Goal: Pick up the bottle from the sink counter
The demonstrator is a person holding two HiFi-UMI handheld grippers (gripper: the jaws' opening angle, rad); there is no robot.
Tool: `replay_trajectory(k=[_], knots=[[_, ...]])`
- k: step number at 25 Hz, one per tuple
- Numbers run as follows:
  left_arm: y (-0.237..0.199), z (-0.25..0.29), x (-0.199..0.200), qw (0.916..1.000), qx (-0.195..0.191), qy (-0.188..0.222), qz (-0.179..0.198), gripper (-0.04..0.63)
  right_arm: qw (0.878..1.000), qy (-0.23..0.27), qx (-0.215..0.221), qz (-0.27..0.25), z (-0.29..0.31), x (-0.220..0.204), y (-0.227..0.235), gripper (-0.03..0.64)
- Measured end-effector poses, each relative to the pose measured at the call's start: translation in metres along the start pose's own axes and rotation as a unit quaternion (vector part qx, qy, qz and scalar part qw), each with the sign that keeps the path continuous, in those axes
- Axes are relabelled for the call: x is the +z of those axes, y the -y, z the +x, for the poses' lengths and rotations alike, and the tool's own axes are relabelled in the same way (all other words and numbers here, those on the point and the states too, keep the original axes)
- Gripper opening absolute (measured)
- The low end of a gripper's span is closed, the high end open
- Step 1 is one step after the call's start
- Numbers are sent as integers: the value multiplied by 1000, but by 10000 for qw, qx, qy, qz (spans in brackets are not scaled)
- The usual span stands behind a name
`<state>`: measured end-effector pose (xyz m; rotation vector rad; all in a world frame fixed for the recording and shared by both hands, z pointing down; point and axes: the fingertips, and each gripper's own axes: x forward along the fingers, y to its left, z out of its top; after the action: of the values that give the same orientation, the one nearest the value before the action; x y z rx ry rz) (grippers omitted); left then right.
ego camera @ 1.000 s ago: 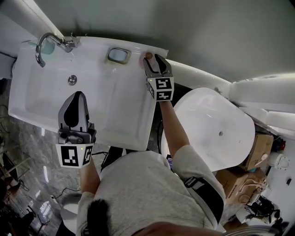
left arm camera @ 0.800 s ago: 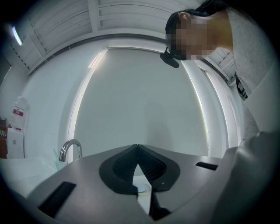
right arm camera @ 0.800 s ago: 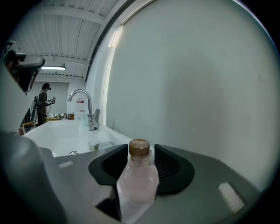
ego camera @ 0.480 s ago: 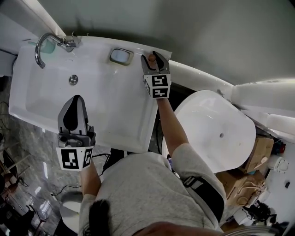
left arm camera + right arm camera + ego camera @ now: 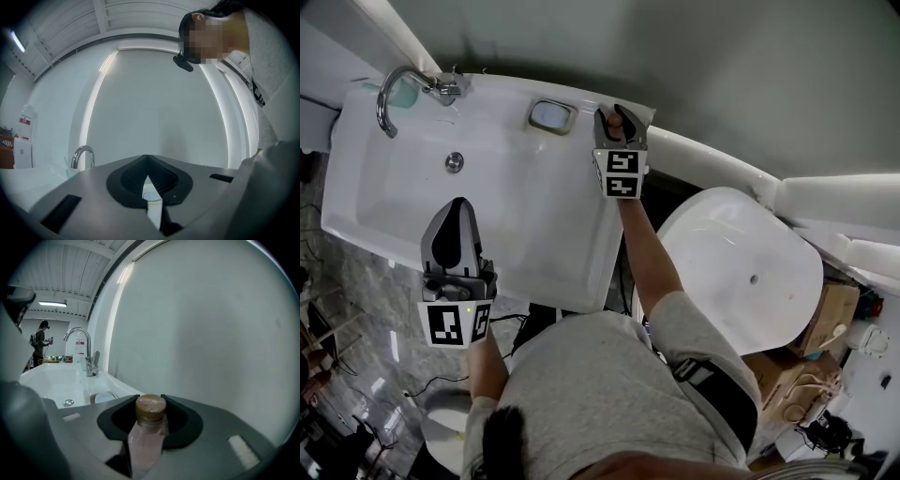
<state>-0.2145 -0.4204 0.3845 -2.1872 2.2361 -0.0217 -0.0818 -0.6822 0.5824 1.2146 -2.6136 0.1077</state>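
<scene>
While the right tool (image 5: 617, 122) reaches to the far right corner of the white sink's tabletop (image 5: 581, 98), near the top centre of the head view, its jaws have just been closing and the bottle (image 5: 146, 437) stands between them. Seen along that tool, the pale pink bottle with its brown cap (image 5: 151, 408) fills the gap, and the dark pads lie against its sides just below the cap, so the tool grips the bottle. Whether the bottle's base rests on the tabletop cannot be told. Just left of it in the head view sits an oval soap dish (image 5: 551, 115), and farther left, at the upper left of the frame, the chrome faucet (image 5: 394, 89) curves over the basin above the drain (image 5: 455, 161). At the lower left the left tool (image 5: 456, 208) hangs over the basin's near part, well apart from the bottle, its jaws closed together on nothing. A white toilet (image 5: 750, 272) shows at the right.
</scene>
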Motion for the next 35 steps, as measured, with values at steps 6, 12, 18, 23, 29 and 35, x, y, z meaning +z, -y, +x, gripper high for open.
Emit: replay_trajectory(k=[6, 12, 18, 23, 29, 35], knots=[[2, -5, 1, 10000, -5, -14, 50, 8, 9998, 39, -153, 107, -2, -1, 4, 129], [-3, -13, 5, 10000, 7, 48, 86, 8, 9994, 59, -190, 270, -14, -1, 1, 126], [-3, -20, 11, 9998, -68, 161, 66, 8, 9994, 286, -4, 205, -39, 21, -13, 124], [-1, -29, 19, 9993, -239, 298, 24, 8, 9980, 602, 79, 189, -71, 54, -28, 126], [-4, -35, 33, 9978, -493, 453, -17, 6, 9961, 848, 139, 220, -111, 90, -50, 126], [-2, -46, 50, 9946, -835, 614, -38, 8, 9950, 976, 154, 153, -155, 119, -74, 126]])
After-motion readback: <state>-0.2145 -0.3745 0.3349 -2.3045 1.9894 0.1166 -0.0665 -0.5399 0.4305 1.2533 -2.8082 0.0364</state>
